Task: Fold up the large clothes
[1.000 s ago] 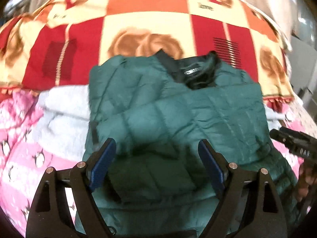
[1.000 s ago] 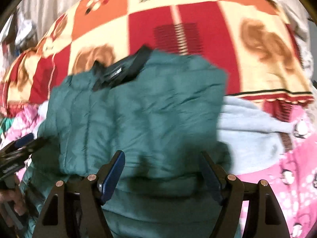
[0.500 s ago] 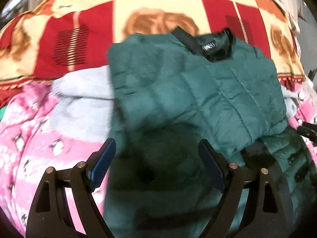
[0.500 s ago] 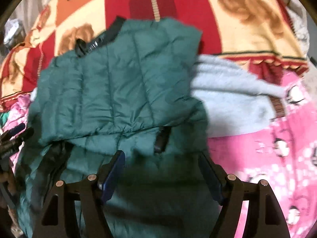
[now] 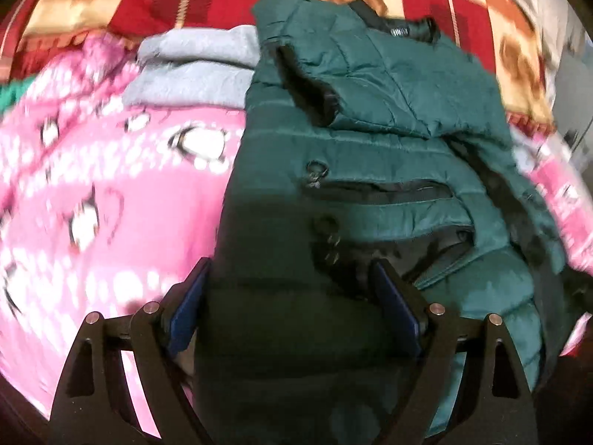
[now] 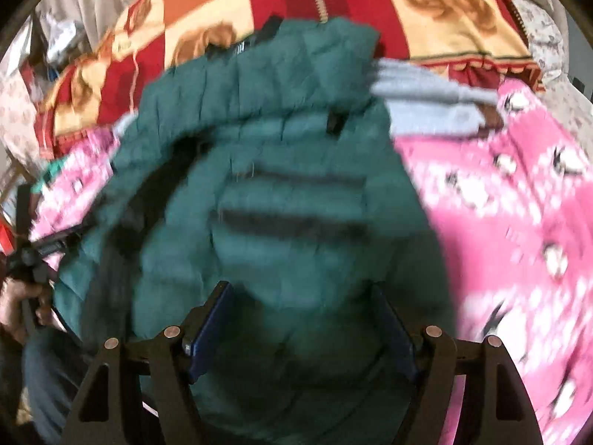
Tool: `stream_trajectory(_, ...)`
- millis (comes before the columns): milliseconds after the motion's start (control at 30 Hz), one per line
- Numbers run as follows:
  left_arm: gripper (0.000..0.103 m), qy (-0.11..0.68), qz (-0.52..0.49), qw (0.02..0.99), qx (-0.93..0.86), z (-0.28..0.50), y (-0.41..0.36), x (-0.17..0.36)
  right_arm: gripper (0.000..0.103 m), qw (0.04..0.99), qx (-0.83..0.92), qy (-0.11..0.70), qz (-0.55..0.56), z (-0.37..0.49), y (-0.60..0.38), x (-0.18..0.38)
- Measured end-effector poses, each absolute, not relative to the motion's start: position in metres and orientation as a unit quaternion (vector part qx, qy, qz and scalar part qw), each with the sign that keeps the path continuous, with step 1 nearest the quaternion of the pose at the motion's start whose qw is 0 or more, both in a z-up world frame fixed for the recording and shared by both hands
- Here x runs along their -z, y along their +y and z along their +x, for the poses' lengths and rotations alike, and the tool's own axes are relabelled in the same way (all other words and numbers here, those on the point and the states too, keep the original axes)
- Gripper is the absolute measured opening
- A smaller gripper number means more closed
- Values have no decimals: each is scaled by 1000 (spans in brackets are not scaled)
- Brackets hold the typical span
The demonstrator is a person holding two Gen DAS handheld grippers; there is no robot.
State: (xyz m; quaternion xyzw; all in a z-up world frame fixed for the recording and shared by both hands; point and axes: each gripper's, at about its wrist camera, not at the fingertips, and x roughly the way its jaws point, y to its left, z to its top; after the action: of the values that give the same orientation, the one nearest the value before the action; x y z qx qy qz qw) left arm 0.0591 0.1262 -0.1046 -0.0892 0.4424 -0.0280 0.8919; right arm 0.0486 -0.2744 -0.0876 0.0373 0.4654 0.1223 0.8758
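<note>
A dark green puffer jacket (image 5: pixel 370 111) lies on the bed, black collar (image 5: pixel 400 27) at the far end and its upper part folded down over the body. A zipped pocket (image 5: pixel 378 189) shows below the fold. My left gripper (image 5: pixel 290 265) hangs open over the jacket's near left part, and no pad presses on the cloth. In the right wrist view the jacket (image 6: pixel 278 148) is blurred. My right gripper (image 6: pixel 300 289) stands over its lower part; its jaws are opening, with jacket cloth showing between them but not pinched. The left gripper (image 6: pixel 40 252) and a hand appear at that view's left edge.
A light grey garment (image 5: pixel 192 70) lies under the jacket's far end and sticks out on both sides (image 6: pixel 418 89). A pink penguin blanket (image 5: pixel 92 185) covers the near bed. A red and cream checked blanket (image 6: pixel 370 0) covers the far part.
Both grippers have dropped and drawn back from the jacket's collar end to its lower part, each toward its own side. The jacket now looms larger in both views.
</note>
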Motion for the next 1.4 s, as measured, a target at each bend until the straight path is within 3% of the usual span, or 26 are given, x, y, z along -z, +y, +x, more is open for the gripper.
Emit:
stream_trajectory(133, 86, 435, -95, 894, 47, 44, 130, 108, 84, 885, -102, 454, 18, 40, -272, 96)
stream_trajectory(300, 86, 415, -99, 903, 54, 29, 130, 110, 85, 884, -102, 455, 8, 43, -271, 99)
stream_trajectory(467, 86, 393, -154, 904, 67, 3, 153, 103, 85, 890, -105, 444, 10, 39, -273, 100)
stream_trajectory(900, 86, 389, -144, 901, 128, -46, 165, 109, 84, 896, -101, 432, 10, 25, -278, 82)
stream_trajectory(1000, 86, 390, -164, 894, 148, -43, 164, 111, 84, 918, -91, 383, 40, 1, -302, 65)
stream_trajectory(1133, 86, 386, -200, 885, 166, -36, 163, 114, 84, 918, -90, 376, 86, -18, -339, 73)
stream_trajectory(1267, 97, 382, -207, 883, 175, -28, 158, 115, 84, 903, -113, 386, 153, -30, -363, 99)
stream_trajectory(1400, 97, 381, -231, 877, 179, -22, 163, 112, 84, 892, -151, 364, 220, -32, -368, 115)
